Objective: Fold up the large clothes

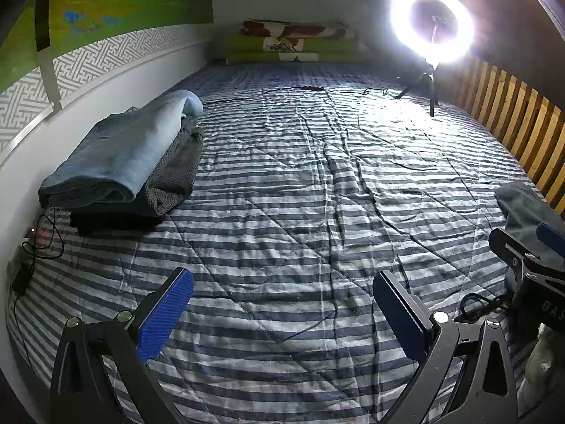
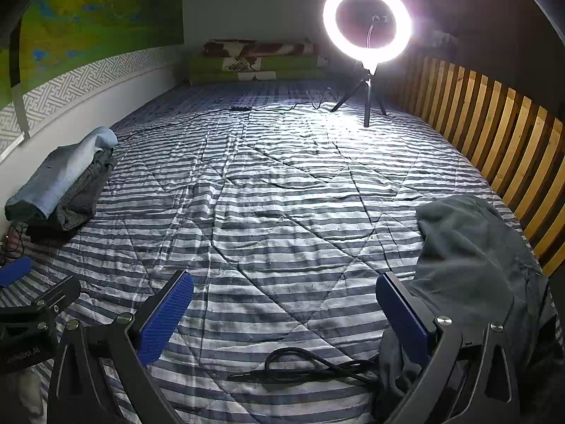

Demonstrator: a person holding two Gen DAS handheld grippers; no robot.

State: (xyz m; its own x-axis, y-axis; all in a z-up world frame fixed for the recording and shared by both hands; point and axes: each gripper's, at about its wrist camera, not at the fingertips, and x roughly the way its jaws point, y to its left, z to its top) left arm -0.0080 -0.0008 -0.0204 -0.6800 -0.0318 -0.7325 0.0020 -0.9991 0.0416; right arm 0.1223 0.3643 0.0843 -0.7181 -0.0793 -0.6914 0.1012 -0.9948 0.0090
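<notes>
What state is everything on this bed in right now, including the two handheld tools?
Left tool: open, holding nothing.
Right tool: open, holding nothing.
Grey garment: crumpled, unfolded, beside the wooden rail.
Stack of clothes: folded, piled by the wall.
Ring light: switched on, standing on its tripod.
Striped quilt: spread flat, wrinkled.
Black cord: loosely looped on the quilt.

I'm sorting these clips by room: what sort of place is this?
Most likely a bedroom, filmed on a bed: a striped quilt covers the surface, folded bedding is stacked at the far end, and a wooden slatted rail runs along one side. A ring light stands on the quilt.
</notes>
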